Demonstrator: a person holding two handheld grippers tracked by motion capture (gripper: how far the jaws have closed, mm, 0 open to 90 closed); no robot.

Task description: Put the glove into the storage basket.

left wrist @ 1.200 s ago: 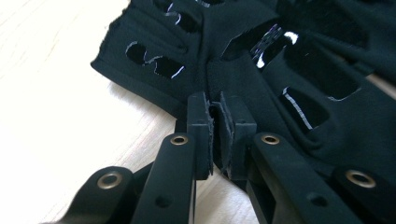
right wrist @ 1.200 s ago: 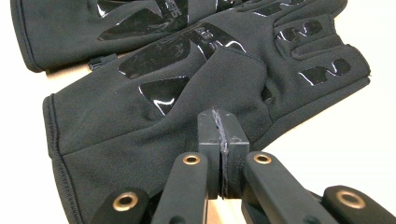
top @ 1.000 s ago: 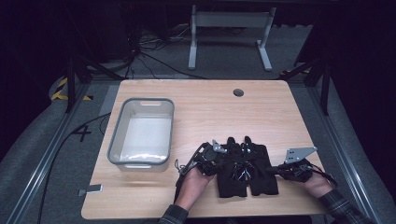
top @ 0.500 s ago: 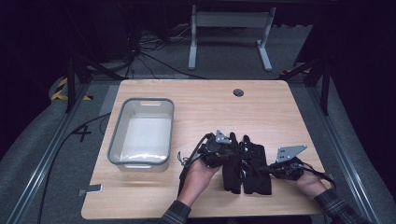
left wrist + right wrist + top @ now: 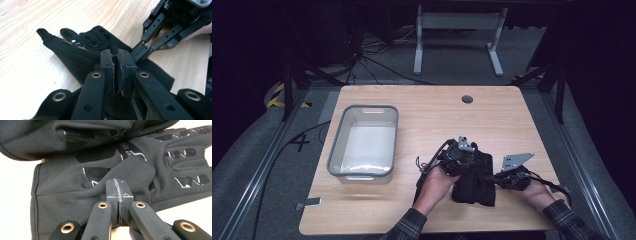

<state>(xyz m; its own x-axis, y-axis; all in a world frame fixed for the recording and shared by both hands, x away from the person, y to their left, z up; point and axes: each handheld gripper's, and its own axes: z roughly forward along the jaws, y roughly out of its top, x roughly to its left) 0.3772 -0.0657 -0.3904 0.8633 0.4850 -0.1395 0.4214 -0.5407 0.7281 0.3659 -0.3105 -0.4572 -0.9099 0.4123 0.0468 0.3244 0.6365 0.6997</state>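
A pair of black gloves (image 5: pixel 473 186) lies near the table's front edge, between my two grippers. My left gripper (image 5: pixel 472 162) is shut on a fold of the upper glove (image 5: pixel 75 51) and holds it raised; in the left gripper view, fabric is pinched between the left gripper's (image 5: pixel 117 72) pads. The lower glove (image 5: pixel 175 167) lies flat with its shiny grip patches up. My right gripper (image 5: pixel 118 192) is shut on a puckered fold of that lower glove. From the right, the right gripper (image 5: pixel 496 179) reaches in, its tips (image 5: pixel 137 53) close to the left gripper's.
A grey plastic bin (image 5: pixel 362 108) with nothing in it stands at the left of the wooden table (image 5: pixel 437 115). A round cable hole (image 5: pixel 467 99) sits near the far edge. A person's hands and plaid sleeves come in from the bottom.
My left gripper has moved right and up, carrying one glove over the other. The right gripper has shifted left. The gloves now form a narrower heap.
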